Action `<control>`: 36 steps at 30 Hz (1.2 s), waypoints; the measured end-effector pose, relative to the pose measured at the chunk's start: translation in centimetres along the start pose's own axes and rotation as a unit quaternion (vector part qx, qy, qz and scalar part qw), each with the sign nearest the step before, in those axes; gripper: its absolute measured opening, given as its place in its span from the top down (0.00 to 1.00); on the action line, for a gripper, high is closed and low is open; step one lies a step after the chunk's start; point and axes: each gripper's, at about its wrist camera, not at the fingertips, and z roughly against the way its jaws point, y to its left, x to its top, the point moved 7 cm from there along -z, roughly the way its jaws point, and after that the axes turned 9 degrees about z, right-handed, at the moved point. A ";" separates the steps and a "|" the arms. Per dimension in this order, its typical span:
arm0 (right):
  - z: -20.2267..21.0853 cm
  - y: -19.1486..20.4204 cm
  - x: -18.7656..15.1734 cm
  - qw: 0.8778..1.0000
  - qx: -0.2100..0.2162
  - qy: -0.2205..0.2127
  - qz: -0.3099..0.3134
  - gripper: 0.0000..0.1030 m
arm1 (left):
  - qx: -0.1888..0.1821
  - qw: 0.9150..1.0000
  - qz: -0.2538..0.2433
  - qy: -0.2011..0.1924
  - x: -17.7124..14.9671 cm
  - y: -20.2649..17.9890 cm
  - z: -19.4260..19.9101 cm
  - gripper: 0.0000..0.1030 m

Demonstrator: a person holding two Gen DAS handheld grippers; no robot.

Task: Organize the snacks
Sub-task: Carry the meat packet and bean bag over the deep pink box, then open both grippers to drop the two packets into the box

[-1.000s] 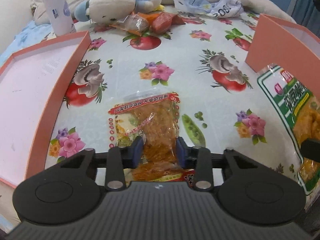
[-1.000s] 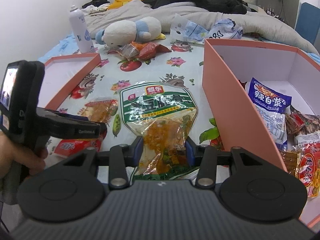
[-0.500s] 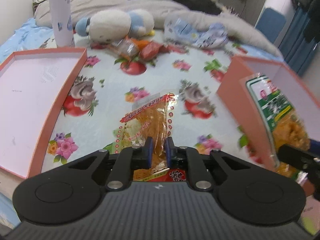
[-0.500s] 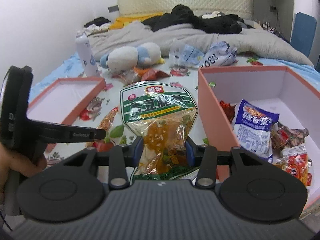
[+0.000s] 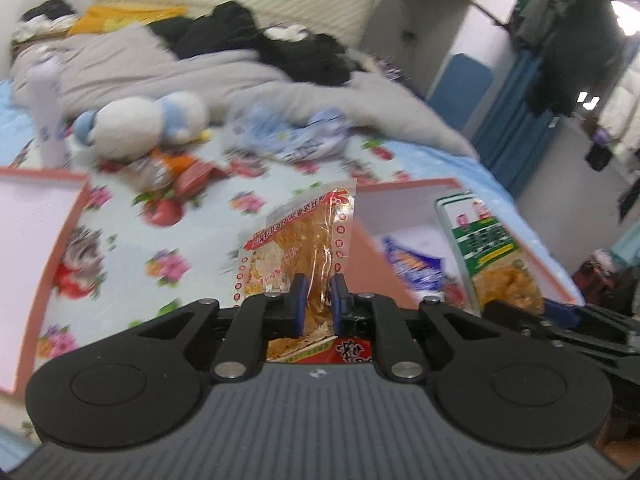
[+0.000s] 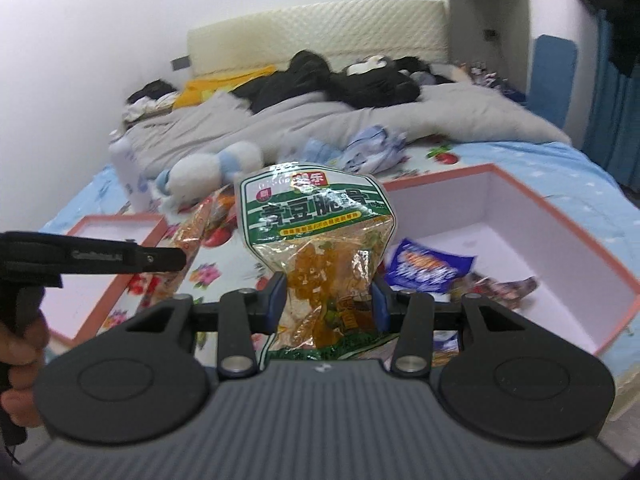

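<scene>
With my left gripper [image 5: 317,302] pinching the orange packet [image 5: 298,240] and my right gripper [image 6: 326,300] clamping the green bag [image 6: 320,240], I should clear the box [image 6: 532,204] wall before releasing.

I see glossy, crinkled clear plastic on the orange snack packet [image 5: 308,248] and on the green snack bag [image 6: 320,248]. My grippers' bodies look matt black plastic. The pink box [image 6: 568,240] seems smooth, matt card; the flowered sheet [image 5: 192,248] is cloth.
</scene>
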 end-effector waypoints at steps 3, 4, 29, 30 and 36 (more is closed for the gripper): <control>0.7 -1.7 0.5 1.000 -0.018 0.000 -0.010 0.55 | -0.028 0.999 -0.015 -0.008 1.2 -2.9 0.2 0.86; 0.9 -2.1 0.7 1.000 -0.022 0.000 -0.012 0.55 | -0.037 0.999 -0.019 -0.009 1.6 -3.8 0.3 0.86; -7.2 -13.9 -2.5 0.995 -0.032 0.080 -0.059 0.54 | -0.037 0.993 -0.071 0.081 1.5 -16.5 -14.2 0.86; -7.6 -14.2 -2.5 0.994 -0.029 0.082 -0.061 0.54 | -0.032 0.994 -0.070 0.084 1.4 -16.5 -14.6 0.86; -8.7 -15.2 -3.2 0.994 -0.014 0.094 -0.054 0.47 | -0.028 0.993 -0.054 0.099 1.2 -16.8 -16.0 0.85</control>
